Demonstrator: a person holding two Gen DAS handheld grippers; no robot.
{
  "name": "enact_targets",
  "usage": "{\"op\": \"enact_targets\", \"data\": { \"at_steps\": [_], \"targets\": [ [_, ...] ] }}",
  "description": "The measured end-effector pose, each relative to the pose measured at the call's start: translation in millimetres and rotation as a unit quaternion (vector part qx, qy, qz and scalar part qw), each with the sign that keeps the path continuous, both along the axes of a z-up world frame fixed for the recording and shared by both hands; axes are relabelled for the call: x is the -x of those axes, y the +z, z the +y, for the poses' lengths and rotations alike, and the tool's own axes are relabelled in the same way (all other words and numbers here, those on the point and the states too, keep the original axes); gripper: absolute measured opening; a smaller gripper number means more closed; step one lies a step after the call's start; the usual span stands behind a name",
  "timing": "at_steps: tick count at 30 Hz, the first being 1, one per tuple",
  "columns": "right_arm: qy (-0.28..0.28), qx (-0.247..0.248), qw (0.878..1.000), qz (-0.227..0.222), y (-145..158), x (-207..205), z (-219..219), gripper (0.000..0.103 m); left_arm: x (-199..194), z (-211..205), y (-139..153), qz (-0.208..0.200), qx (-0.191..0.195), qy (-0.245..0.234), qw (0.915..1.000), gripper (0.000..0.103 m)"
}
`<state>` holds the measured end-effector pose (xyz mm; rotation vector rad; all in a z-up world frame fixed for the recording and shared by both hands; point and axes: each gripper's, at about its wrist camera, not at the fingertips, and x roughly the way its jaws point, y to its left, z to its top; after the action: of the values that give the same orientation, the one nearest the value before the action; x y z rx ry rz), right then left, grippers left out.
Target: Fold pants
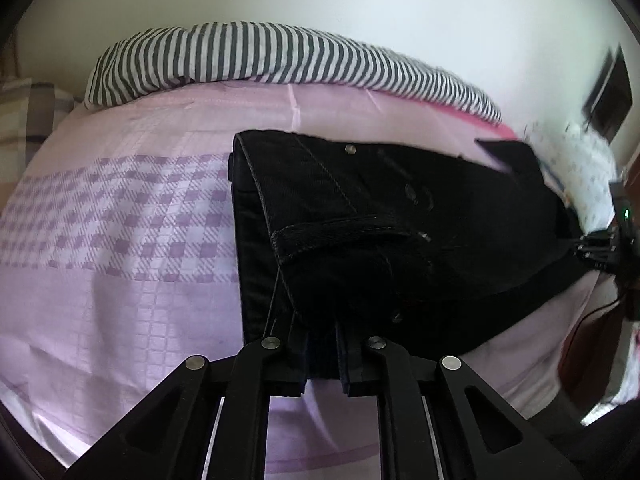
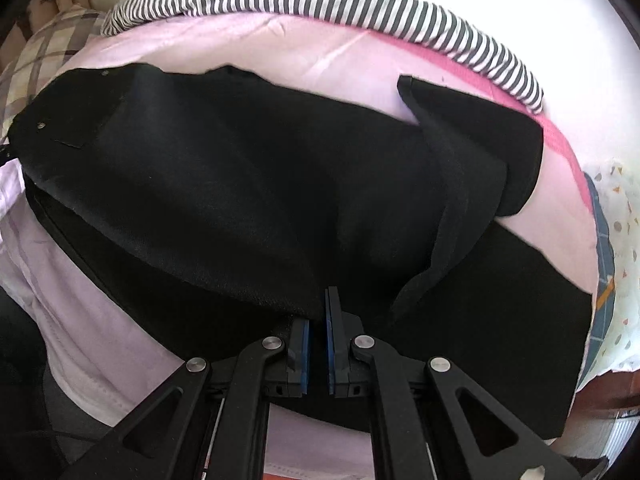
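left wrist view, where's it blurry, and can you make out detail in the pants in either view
Left wrist view: strong fisheye bending, motion smear at the right edge, yet stitching and rivets show on the black denim pants. Right wrist view: the pants read nearly featureless black against the bright pink bedsheet.

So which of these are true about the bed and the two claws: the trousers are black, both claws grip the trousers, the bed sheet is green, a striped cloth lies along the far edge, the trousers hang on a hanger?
1. The trousers are black. True.
2. Both claws grip them. True: the left claw and the right claw are each closed on the near edge of the fabric.
3. The bed sheet is green. False: it is pink with a lilac check.
4. A striped cloth lies along the far edge. True.
5. The trousers hang on a hanger. False: they lie on the bed.
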<state>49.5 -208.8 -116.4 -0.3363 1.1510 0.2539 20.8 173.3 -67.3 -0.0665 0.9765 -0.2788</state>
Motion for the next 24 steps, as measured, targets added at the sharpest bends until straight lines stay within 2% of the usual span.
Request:
{"op": "enact_targets", "data": {
  "at_steps": [2,6,9,12,13,14,16,18,20,21,23,24],
  "targets": [
    [-0.002,0.006,1.0,0.005,-7.8,0.3,0.0,0.006,-0.2,-4.4,-3.5,0.009,-0.024,-0.009,0.9996,0.018],
    [-0.02,-0.015,1.0,0.009,-8.3,-0.7,-6.8,0.009,-0.2,-12.4,-14.1,0.037,-0.063,-0.033,0.9968,0.02],
    [-0.027,-0.021,0.999,0.006,-6.7,0.0,-7.5,0.011,0.0,-11.2,-11.1,0.049,-0.061,-0.028,0.9965,0.024],
    [-0.033,-0.034,0.999,0.004,-4.2,1.2,-7.8,0.02,0.8,-1.2,-7.0,0.07,-0.047,-0.023,0.9962,0.032],
    [-0.032,-0.039,0.999,0.001,-2.9,3.8,-8.0,0.024,2.6,1.6,-5.3,0.072,-0.047,-0.023,0.996,0.038],
    [-0.031,-0.041,0.999,0.001,-2.1,5.8,-7.8,0.028,5.0,5.7,-3.7,0.076,-0.056,-0.017,0.9954,0.05],
    [-0.032,-0.044,0.999,-0.002,-0.5,9.2,-8.2,0.031,11.2,13.2,-0.6,0.08,-0.075,0.007,0.9939,0.061],
    [-0.033,-0.051,0.998,-0.005,3.2,14.8,-7.9,0.036,18.2,25.4,5.7,0.088,-0.043,0.024,0.9949,0.061],
    [-0.036,-0.062,0.997,-0.006,8.0,17.8,-6.9,0.046,26.3,41.4,13.5,0.105,0.031,0.06,0.9922,0.061],
    [-0.038,-0.07,0.997,-0.011,12.0,21.3,-6.6,0.048,28.4,46.2,15.2,0.11,0.056,0.074,0.9896,0.061],
    [-0.042,-0.087,0.995,-0.019,21.6,26.9,-6.3,0.054,34.8,59.4,14.8,0.129,0.151,0.117,0.9731,0.061],
    [-0.043,-0.099,0.994,-0.026,28.4,30.2,-6.4,0.054,35.1,61.4,14.1,0.135,0.181,0.13,0.9656,0.061]
  ]
}}
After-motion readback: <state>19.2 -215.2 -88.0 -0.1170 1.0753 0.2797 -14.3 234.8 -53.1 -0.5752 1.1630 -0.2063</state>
